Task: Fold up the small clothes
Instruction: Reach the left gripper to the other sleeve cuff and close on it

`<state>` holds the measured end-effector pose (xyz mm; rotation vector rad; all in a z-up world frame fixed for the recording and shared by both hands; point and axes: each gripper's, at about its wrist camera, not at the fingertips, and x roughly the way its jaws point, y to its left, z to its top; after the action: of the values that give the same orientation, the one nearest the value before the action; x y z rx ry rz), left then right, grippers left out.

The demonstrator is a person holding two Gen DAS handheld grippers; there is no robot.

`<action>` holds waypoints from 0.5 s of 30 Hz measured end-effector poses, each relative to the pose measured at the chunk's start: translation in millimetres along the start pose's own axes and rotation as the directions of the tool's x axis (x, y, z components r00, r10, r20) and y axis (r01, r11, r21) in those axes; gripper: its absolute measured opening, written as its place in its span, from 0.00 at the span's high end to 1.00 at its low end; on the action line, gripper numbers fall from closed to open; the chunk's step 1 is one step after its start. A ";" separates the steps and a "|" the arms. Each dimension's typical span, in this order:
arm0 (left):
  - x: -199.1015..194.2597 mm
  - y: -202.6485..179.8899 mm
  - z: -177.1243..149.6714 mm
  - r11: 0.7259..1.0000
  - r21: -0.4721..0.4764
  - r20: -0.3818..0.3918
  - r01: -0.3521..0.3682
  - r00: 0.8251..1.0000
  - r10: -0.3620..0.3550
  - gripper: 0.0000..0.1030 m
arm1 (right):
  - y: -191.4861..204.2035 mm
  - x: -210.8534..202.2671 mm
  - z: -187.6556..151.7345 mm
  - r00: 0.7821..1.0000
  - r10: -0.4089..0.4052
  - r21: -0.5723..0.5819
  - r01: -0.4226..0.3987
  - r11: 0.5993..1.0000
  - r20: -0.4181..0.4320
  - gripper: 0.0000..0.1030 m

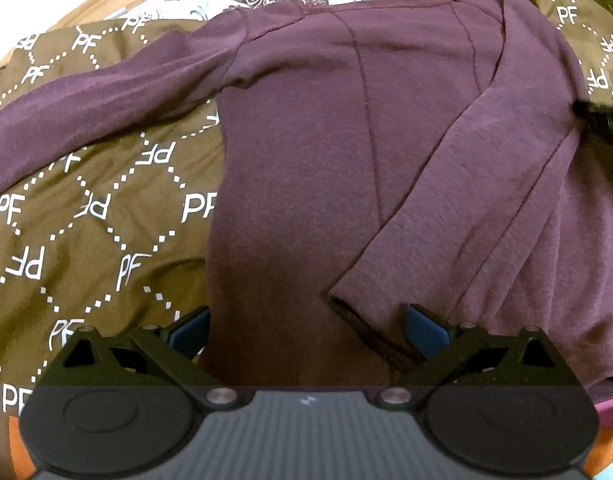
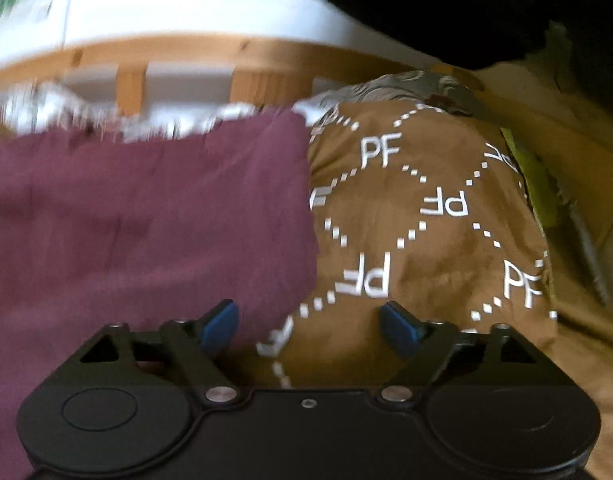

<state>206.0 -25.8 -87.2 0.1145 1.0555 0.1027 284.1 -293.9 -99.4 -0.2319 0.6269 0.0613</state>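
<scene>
A maroon long-sleeved top [image 1: 298,152] lies flat on a brown bedcover with white PF letters [image 1: 86,240]. Its right sleeve is folded across the body, its cuff [image 1: 358,320] near my left gripper. Its left sleeve [image 1: 86,104] stretches out to the left. My left gripper [image 1: 306,334] is open above the top's lower part, empty. My right gripper [image 2: 310,328] is open and empty over the top's right edge [image 2: 146,216] and the bedcover [image 2: 426,208]. The other gripper's black tip [image 1: 598,114] shows at the top's right edge in the left wrist view.
A wooden slatted bed frame [image 2: 242,80] and a white wall run along the back. A patterned white sheet [image 1: 226,0] lies behind the top. A tan fabric and a yellow-green item [image 2: 534,176] lie to the right of the bedcover.
</scene>
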 end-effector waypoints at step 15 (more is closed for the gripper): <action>-65.6 139.2 18.3 0.908 -0.418 0.173 -0.017 0.980 0.098 0.01 | 6.6 -84.6 -11.2 0.996 0.074 0.150 -0.080 0.985 0.048 0.01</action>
<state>185.8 102.0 -1.8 -0.2283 0.8190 0.3617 208.4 -289.0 -59.8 -0.0591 0.5952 0.0923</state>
